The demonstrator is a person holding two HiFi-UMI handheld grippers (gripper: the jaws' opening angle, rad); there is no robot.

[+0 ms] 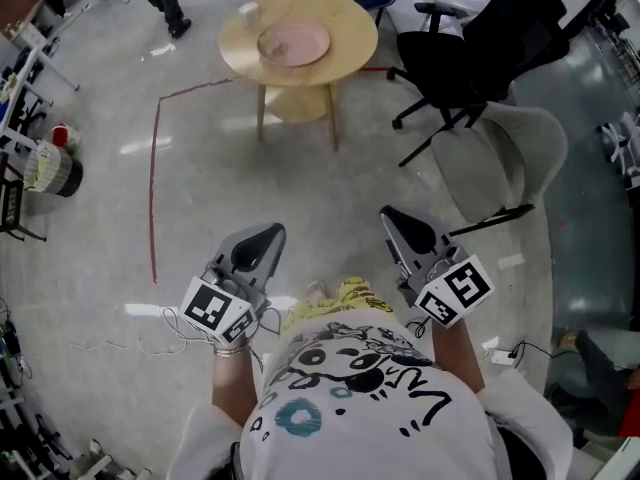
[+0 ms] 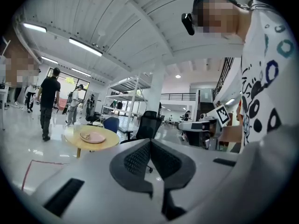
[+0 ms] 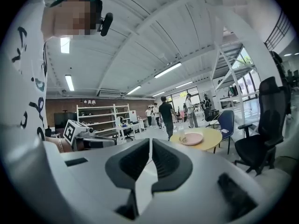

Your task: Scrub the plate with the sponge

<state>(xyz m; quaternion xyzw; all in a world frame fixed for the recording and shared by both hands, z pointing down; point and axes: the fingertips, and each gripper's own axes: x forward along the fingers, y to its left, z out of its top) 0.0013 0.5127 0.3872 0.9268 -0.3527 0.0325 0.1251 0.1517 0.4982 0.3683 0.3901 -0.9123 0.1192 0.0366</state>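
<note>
Seen from above, a person in a white printed shirt stands on a glossy grey floor holding a two-jaw tool in each hand. The left gripper and the right gripper are side by side in front of the body, both pointing ahead towards a round light-wood table that stands well apart from them. Each gripper's own view shows its dark ribbed pads pressed together at the tips with nothing between them – both are empty.

On the table lies a shallow round pink plate, near the middle of the top. The gripper views show a small lump resting on the plate, too small to identify. A small pale cup-like object stands on the table just beside the plate.

To the right of the table is a black office chair, and nearer the person a pale grey shell chair. A red tape line runs along the floor to the left – it bends towards the table
</note>
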